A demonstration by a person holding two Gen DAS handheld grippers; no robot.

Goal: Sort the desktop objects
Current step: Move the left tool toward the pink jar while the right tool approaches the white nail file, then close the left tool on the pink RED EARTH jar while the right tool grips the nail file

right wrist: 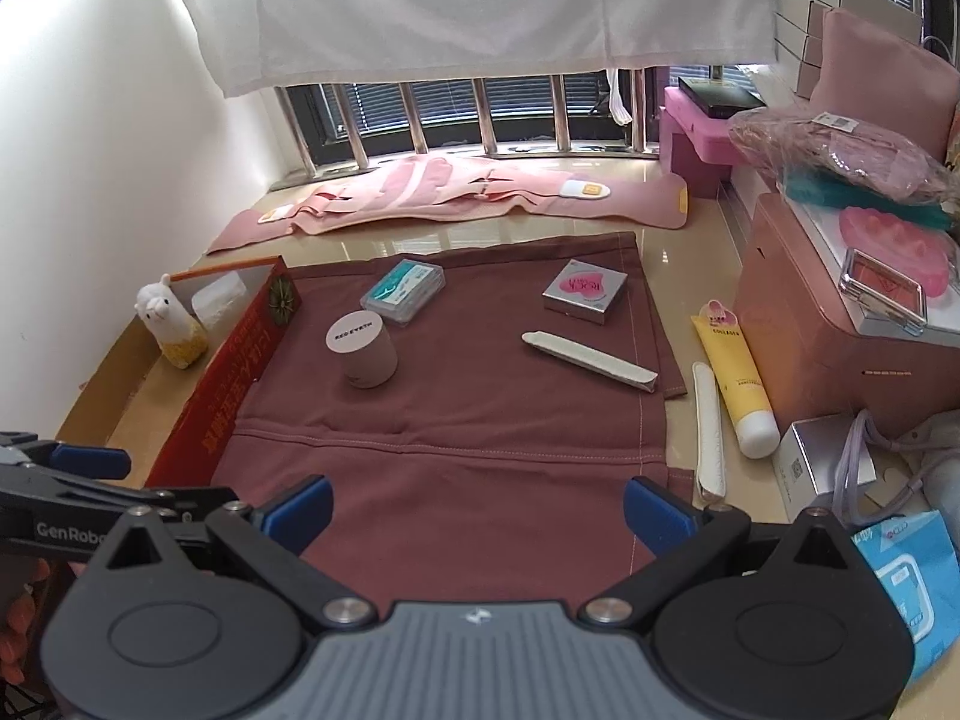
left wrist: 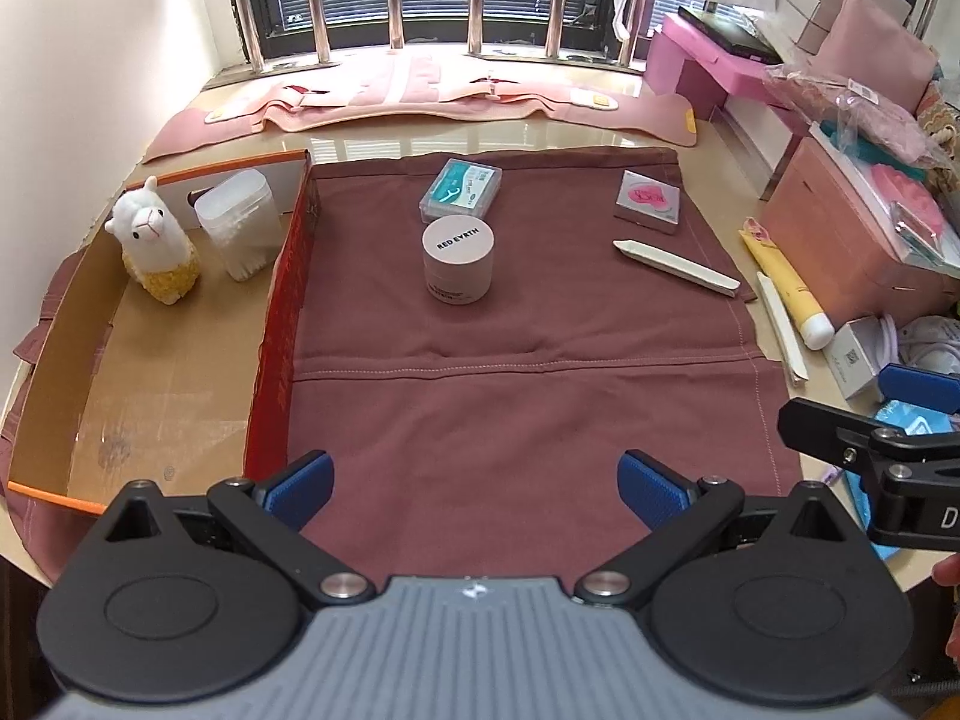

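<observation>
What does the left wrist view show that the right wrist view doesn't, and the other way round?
Only the left wrist view shows the box floor and the whole swab tub beside the alpaca.

Only the right wrist view shows the clear blush case on the pink box and the blue pack.

Both show the cloth, jar, floss box, heart compact, nail file and yellow tube. The left gripper and right gripper are open.

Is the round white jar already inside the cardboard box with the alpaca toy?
No. The round white jar stands on the maroon cloth, outside the cardboard box that holds the alpaca toy.
</observation>
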